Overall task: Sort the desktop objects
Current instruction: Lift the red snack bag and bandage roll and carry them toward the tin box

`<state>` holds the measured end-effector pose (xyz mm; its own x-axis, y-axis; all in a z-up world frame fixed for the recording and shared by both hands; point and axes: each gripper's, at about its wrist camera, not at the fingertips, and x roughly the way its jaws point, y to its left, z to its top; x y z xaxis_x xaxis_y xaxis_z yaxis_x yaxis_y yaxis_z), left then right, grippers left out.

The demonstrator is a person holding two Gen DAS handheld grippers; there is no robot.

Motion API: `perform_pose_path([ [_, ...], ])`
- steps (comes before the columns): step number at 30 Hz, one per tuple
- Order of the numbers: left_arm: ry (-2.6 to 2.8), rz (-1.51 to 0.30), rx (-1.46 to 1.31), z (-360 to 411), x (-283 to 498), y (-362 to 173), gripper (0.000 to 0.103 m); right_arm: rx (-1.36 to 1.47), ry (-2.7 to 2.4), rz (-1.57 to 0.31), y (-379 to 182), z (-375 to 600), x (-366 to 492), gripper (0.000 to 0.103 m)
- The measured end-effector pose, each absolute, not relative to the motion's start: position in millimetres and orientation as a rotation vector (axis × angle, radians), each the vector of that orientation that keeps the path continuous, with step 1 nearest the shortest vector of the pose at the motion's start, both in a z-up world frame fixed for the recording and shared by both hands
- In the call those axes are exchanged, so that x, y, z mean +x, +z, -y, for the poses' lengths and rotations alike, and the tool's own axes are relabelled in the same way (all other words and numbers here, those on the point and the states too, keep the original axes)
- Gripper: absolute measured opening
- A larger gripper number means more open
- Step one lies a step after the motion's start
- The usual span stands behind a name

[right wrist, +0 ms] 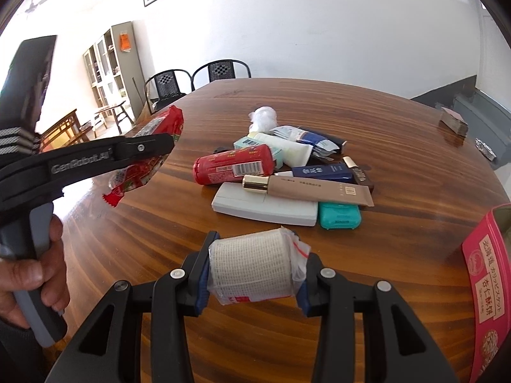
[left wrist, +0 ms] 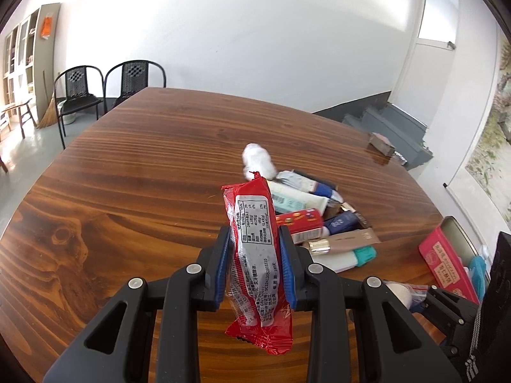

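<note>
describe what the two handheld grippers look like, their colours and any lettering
Both the left gripper and the right gripper are black plastic linkages with silver pivot rivets and blue finger pads. Seen from the right wrist view, the left one has grey GenRobot.AI lettering on its side and a grey pistol handle.

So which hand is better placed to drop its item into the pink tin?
Probably the right. The right gripper, shut on the gauze roll, is beside the pink tin; the left gripper holds the red snack packet farther off.
</note>
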<state>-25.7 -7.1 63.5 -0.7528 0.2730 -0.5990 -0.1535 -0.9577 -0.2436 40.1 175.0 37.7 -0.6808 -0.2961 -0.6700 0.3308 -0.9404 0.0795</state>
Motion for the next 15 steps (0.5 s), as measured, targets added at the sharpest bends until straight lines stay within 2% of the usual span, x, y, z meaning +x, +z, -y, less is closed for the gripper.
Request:
perform_pose_path([
  [15, 2.685, 0.257, -0.967, -22.1, -12.4, 61.4, 0.031, 0.911, -2.817, 0.111, 57.7, -228.2, 64.5, 0.046],
])
